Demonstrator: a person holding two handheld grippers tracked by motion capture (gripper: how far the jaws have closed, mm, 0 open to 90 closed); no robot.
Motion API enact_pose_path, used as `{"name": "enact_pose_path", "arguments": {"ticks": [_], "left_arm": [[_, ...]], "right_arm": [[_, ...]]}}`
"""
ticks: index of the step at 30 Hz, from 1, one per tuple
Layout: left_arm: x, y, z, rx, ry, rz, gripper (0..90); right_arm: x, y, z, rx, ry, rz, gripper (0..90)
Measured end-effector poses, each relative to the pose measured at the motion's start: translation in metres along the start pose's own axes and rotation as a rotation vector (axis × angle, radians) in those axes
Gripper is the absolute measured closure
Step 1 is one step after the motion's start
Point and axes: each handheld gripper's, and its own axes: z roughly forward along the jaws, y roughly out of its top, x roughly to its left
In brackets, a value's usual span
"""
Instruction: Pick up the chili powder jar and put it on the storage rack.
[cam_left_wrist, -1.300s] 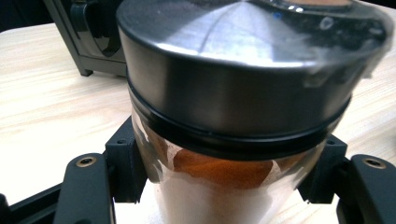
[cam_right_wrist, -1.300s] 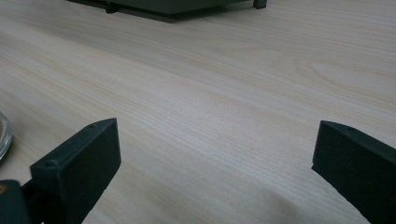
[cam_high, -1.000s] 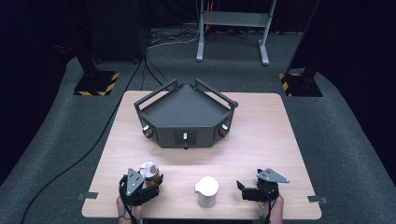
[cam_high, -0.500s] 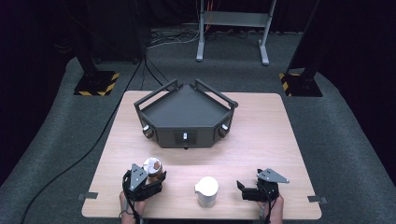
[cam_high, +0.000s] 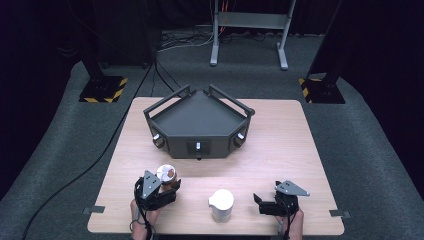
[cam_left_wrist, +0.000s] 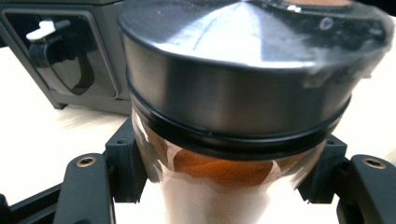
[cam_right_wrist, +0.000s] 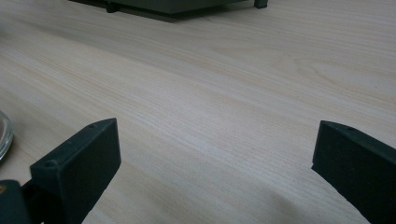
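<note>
Jaws of the left gripper (cam_high: 167, 189) pinch a clear jar (cam_left_wrist: 233, 154) with a dark metal lid, holding it at the near left of the wooden table (cam_high: 280, 150), just in front of the black angular device (cam_high: 197, 122). The right gripper (cam_high: 260, 202) rests on the table with its jaws spread and bare, beside a white cup (cam_high: 221, 204).
</note>
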Motion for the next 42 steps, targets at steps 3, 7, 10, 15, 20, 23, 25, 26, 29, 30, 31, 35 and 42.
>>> {"name": "enact_pose_path", "arguments": {"ticks": [3,7,10,15,20,23,25,26,29,30,31,35,42], "left_arm": [[0.001,0.004,0.003,0.003,-0.004,0.016,31.8],[0.003,0.008,0.006,0.001,-0.01,0.019,31.8],[0.003,0.011,0.008,0.0,-0.012,0.025,31.8],[0.006,0.015,0.011,-0.006,-0.024,0.023,31.8],[0.008,0.019,0.014,-0.006,-0.032,0.023,31.8],[0.008,0.022,0.015,-0.002,-0.035,0.03,31.8],[0.008,0.022,0.016,-0.003,-0.037,0.03,31.8],[0.009,0.023,0.016,-0.001,-0.038,0.033,31.8],[0.009,0.025,0.017,-0.001,-0.039,0.03,31.8],[0.009,0.026,0.018,0.0,-0.04,0.032,31.8],[0.009,0.026,0.018,0.0,-0.041,0.034,31.8],[0.01,0.029,0.02,0.0,-0.046,0.035,31.8],[0.011,0.033,0.022,0.005,-0.053,0.04,31.8]], "right_arm": [[0.0,0.0,0.0,-0.001,0.0,0.002,0.0],[0.0,0.0,0.0,0.0,0.001,-0.001,0.0],[0.0,0.0,0.0,0.002,0.002,-0.001,0.0],[0.0,0.001,0.001,0.007,0.003,-0.002,0.0],[-0.001,0.001,0.001,0.005,0.005,0.0,0.0],[-0.001,0.001,0.001,0.007,0.004,-0.001,0.0],[-0.001,0.002,0.001,0.01,0.006,0.0,0.0],[-0.001,0.002,0.001,0.01,0.006,0.0,0.0],[-0.001,0.002,0.001,0.011,0.007,0.0,0.0],[-0.001,0.002,0.001,0.011,0.008,0.0,0.0],[-0.001,0.002,0.001,0.011,0.008,-0.001,0.0],[-0.002,0.002,0.001,0.01,0.01,-0.001,0.0],[-0.002,0.001,0.001,0.006,0.008,0.003,0.0]]}}
